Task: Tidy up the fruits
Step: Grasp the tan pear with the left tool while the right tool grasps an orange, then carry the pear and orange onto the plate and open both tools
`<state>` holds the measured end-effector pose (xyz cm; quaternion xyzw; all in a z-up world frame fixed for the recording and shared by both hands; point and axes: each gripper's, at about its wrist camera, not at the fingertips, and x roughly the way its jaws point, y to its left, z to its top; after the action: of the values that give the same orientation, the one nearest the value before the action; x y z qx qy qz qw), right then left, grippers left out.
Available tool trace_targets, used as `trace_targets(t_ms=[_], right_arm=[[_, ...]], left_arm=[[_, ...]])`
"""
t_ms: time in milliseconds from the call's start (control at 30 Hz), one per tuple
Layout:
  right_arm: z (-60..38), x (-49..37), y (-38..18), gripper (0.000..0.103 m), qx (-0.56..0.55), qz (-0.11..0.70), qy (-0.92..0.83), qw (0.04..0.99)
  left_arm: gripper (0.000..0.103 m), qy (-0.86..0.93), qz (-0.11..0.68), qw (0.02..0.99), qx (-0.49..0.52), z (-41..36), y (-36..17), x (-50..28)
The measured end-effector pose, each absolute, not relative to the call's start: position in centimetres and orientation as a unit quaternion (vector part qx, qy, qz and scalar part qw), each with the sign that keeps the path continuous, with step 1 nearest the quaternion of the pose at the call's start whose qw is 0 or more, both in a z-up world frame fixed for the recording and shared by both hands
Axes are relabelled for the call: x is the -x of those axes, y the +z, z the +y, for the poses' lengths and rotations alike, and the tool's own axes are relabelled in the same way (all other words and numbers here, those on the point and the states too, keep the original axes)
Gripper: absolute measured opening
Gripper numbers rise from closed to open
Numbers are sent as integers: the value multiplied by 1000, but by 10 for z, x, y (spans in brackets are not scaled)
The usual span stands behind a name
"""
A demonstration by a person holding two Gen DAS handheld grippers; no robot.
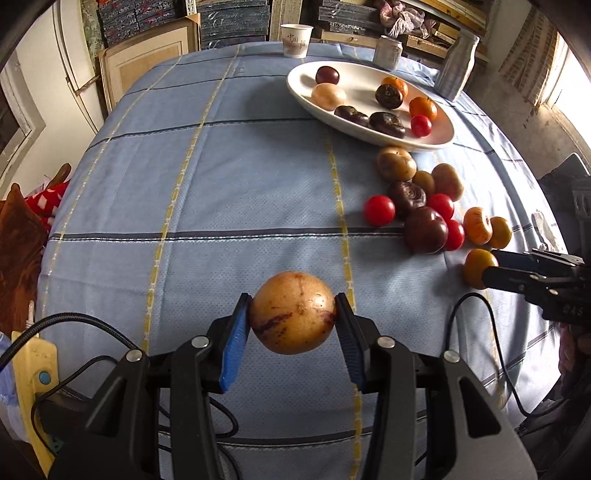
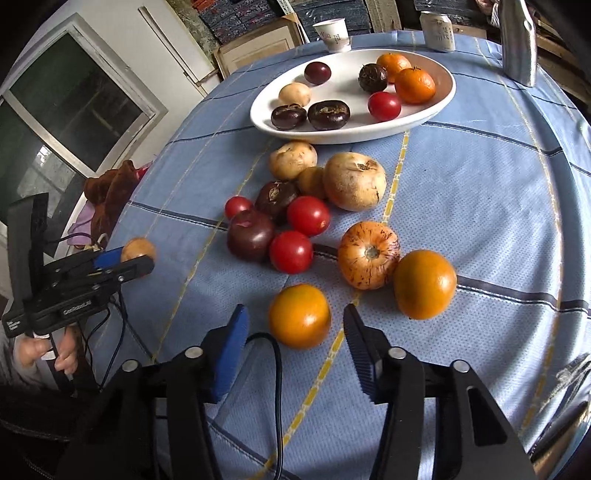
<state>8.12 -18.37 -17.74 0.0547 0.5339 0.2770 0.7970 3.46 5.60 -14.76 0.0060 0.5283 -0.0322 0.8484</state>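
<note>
My left gripper (image 1: 293, 306) is shut on a tan round fruit (image 1: 291, 312) with purple streaks, held above the blue tablecloth; it also shows in the right wrist view (image 2: 138, 249). My right gripper (image 2: 295, 317) is open around an orange fruit (image 2: 299, 315) that rests on the cloth, fingers apart from it. A white oval plate (image 2: 354, 129) at the back holds several fruits. A loose pile of fruits (image 2: 295, 218) lies between the plate and my right gripper.
A paper cup (image 2: 332, 35), a can (image 2: 437, 35) and a silver bottle (image 2: 519, 40) stand behind the plate. A black cable (image 2: 273, 354) lies on the cloth near my right gripper. The table's left edge drops to cushions (image 1: 22, 236).
</note>
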Motion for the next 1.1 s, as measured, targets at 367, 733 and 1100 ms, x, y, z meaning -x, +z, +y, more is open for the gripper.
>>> trace_targets(t_ms=[367,733,1100], right_arm=[[-181,-79,-187,38,-52,540,284,791],[-224,-89,-143,38,-61,500,242,829],[-237,-192,-75,38,-50,410,216,885]], left_arm=[[45,-41,535,844,-13,55,-151,-41],[45,-86,507,858,0,29,-129,-93],[45,-122,444,888,-20,-8,-77,-213]])
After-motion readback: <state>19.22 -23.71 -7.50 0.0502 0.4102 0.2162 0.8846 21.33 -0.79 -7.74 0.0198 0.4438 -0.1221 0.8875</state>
